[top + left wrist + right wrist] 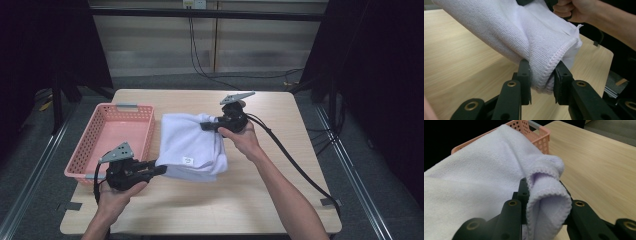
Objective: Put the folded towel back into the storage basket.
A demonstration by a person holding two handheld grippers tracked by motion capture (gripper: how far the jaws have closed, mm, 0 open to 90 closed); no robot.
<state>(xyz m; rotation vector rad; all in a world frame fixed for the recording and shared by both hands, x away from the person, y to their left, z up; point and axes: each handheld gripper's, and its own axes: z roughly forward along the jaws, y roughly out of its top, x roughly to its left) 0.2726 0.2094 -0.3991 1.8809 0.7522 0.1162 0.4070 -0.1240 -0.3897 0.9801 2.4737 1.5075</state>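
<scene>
A folded white towel [192,145] with a small label hangs lifted over the middle of the wooden table [280,195], stretched between both grippers. My left gripper [159,170] is shut on the towel's near left corner; in the left gripper view the stitched hem [544,77] is pinched between the black jaws. My right gripper [206,126] is shut on the far right corner, where folded layers of towel [546,202] bulge between its jaws. The pink basket [117,135] stands just left of the towel.
The pink perforated basket [536,135] has nothing in it and sits at the table's left side. A black cable [290,155] trails from the right gripper across the table's right half. Dark floor and rails surround the table.
</scene>
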